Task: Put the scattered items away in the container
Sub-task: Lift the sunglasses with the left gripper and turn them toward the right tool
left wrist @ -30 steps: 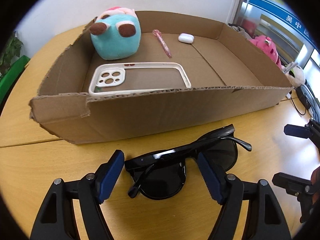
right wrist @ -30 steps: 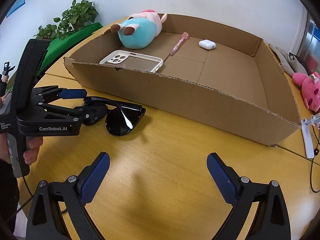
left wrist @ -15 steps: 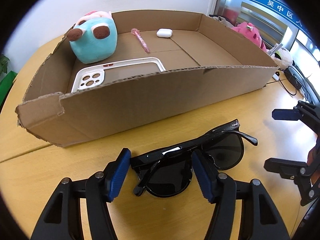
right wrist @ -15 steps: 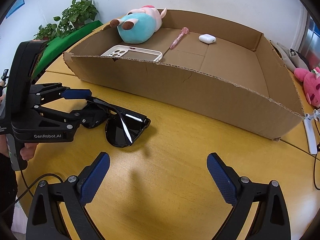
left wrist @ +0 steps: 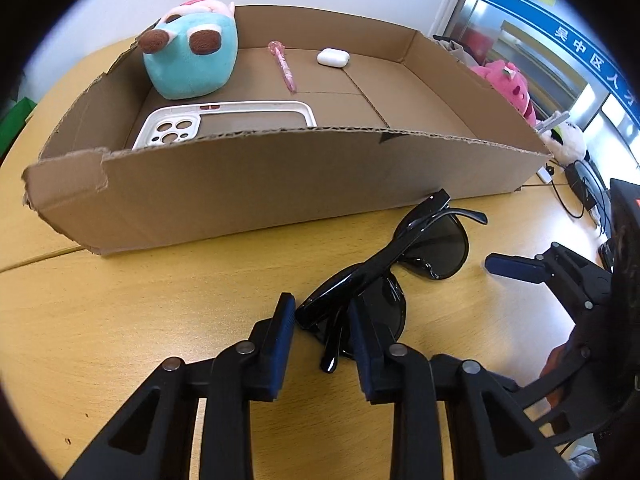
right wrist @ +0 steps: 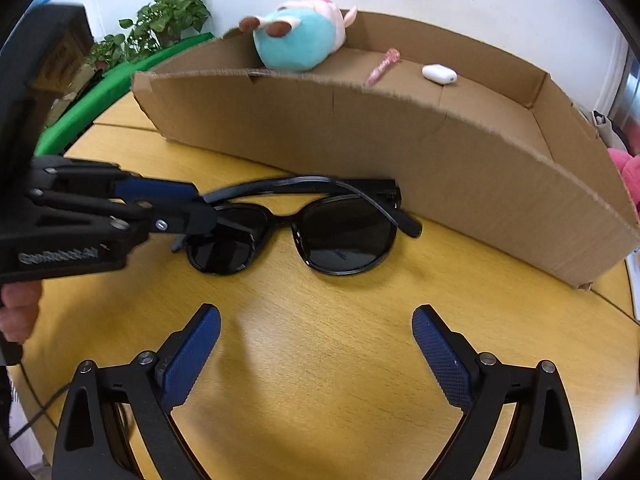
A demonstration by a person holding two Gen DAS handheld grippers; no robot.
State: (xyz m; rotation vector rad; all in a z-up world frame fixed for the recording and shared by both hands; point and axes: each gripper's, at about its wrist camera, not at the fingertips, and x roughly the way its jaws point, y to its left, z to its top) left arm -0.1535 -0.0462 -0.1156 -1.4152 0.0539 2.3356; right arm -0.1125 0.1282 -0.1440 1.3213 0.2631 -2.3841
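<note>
Black sunglasses (left wrist: 400,264) lie on the wooden table in front of a low cardboard box (left wrist: 280,184). My left gripper (left wrist: 320,320) is shut on the sunglasses at one lens end; it also shows in the right wrist view (right wrist: 192,208), clamped on the sunglasses (right wrist: 320,228). My right gripper (right wrist: 316,332) is open and empty, just short of the sunglasses; one of its fingers (left wrist: 516,268) shows at the right of the left wrist view. The box (right wrist: 400,140) holds a teal plush (left wrist: 192,60), a white phone case (left wrist: 224,122), a pink pen (left wrist: 285,65) and a white earbud case (left wrist: 333,57).
Pink and white plush toys (left wrist: 508,84) and cables (left wrist: 576,192) lie right of the box. Potted plants (right wrist: 160,28) and a green surface (right wrist: 92,108) stand beyond the table's left edge. Bare table top lies in front of the box.
My left gripper has closed onto the sunglasses' end and turned them. My right gripper has moved in closer to the sunglasses and the box, still open.
</note>
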